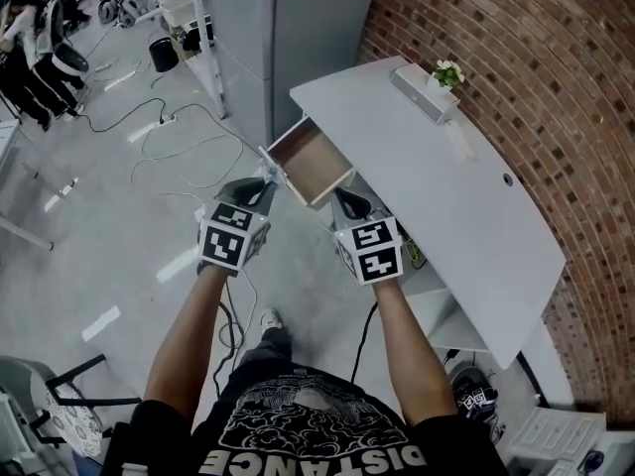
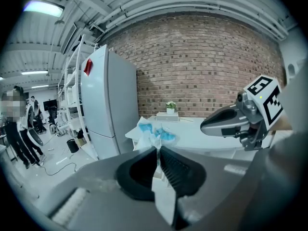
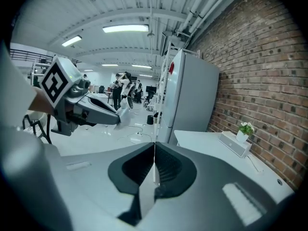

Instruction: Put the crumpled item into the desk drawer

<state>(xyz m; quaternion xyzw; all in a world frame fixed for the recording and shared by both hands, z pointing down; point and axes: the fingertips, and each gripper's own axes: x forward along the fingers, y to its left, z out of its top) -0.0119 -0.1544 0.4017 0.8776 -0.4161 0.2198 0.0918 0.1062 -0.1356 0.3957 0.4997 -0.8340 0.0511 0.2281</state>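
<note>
Brick wall (image 1: 516,58) curves along the right of a big, brightly lit workshop, and against it stands a long white desk (image 1: 446,196) with only a small potted plant (image 1: 447,72) and a flat white box (image 1: 422,92) at its far end; a tall pale cabinet (image 1: 288,28) rises just beyond the desk's end, loose cables (image 1: 169,137) trail over the grey floor (image 1: 99,216), and people (image 1: 30,48) stand well away by shelving; the desk's drawer (image 1: 310,157) is already pulled out toward the person, and its brown bottom looks bare; the left gripper (image 1: 262,184) has its jaws pinched tight on the crumpled item (image 2: 153,133), a wad of white and blue paper or tissue that sticks out past the tips; in the head view that wad sits right at the drawer's near left corner, about at the rim, and I cannot tell whether it touches the rim; the right gripper (image 1: 347,202) hangs near the drawer's front edge on the other side, jaws pressed together with nothing between them; so I judge the opening and the pick-up done and the placing not yet; what is left is to bring the wad over the open cavity, lower it in and let go, and perhaps push the drawer in, though the task does not ask for that.
</note>
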